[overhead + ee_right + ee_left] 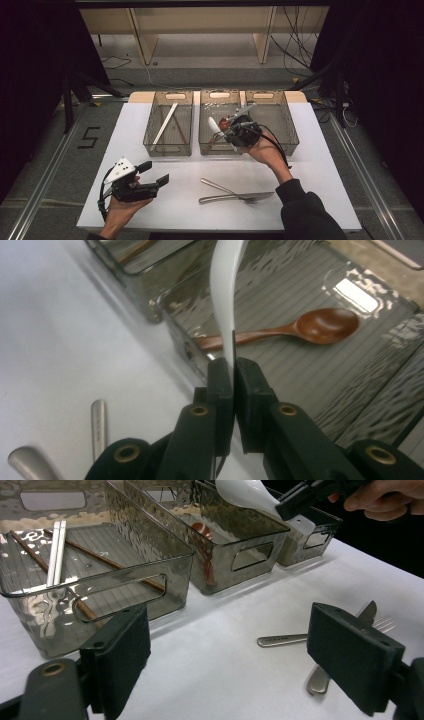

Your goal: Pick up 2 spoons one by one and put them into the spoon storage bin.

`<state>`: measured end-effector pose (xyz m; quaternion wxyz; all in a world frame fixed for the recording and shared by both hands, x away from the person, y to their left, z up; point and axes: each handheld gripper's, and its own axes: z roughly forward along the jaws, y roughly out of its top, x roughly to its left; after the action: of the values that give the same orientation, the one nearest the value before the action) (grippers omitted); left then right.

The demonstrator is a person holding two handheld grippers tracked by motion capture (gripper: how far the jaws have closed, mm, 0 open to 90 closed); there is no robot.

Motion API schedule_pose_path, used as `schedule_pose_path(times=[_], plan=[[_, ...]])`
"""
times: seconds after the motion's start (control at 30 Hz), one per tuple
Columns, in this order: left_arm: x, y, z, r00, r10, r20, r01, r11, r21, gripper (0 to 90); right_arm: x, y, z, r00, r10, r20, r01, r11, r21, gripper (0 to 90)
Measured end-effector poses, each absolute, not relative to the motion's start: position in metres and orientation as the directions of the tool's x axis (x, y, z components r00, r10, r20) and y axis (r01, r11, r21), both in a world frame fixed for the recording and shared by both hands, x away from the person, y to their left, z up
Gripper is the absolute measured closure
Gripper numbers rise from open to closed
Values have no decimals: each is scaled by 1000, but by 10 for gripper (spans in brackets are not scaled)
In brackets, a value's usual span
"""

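High view, left gripper (156, 172): we see it held low over the white table (150, 210), jaws spread wide with nothing between them.
High view, right gripper (225, 127): we see it over the middle bin (205, 142), jaws pinched on the white spoon (214, 125), whose bowl sticks out past the tips toward the left bin (150, 142).
High view, table: the knife (235, 197) and fork (222, 188) lie crossed on the table, below the right gripper and to the side of the left one's open jaws.
High view, left bin: a pale stick pair lies slanted inside; we cannot tell more from here.
Left gripper view, left gripper (250, 650): we see both pads far apart, bare table between them.
Left gripper view, ahead of the jaws: the left bin holds white chopsticks (56, 550) and brown chopsticks (100, 560); the fork and knife lie just beyond the right-hand pad.
Left gripper view, far side: the right gripper holds the white spoon above the middle bin.
Right gripper view, right gripper (233, 375): we see the jaws closed on the white spoon's handle, which rises straight up from the tips.
Right gripper view, beyond the tips: a wooden spoon (300, 329) lies flat in the middle bin.
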<state>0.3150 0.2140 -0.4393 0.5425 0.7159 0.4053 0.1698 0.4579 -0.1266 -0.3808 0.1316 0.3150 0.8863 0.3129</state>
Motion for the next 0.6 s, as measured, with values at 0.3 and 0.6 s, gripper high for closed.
schedule_pose_path(times=[0.3, 0.6], plan=[[314, 214, -440, 614, 762, -204, 389, -67, 919, 171, 475, -125, -380, -721, 691, -46, 508, 573, 643, 862], [315, 214, -441, 612, 763, -208, 393, -65, 917, 171, 489, -122, -385, -690, 722, -44, 543, 557, 628, 861]])
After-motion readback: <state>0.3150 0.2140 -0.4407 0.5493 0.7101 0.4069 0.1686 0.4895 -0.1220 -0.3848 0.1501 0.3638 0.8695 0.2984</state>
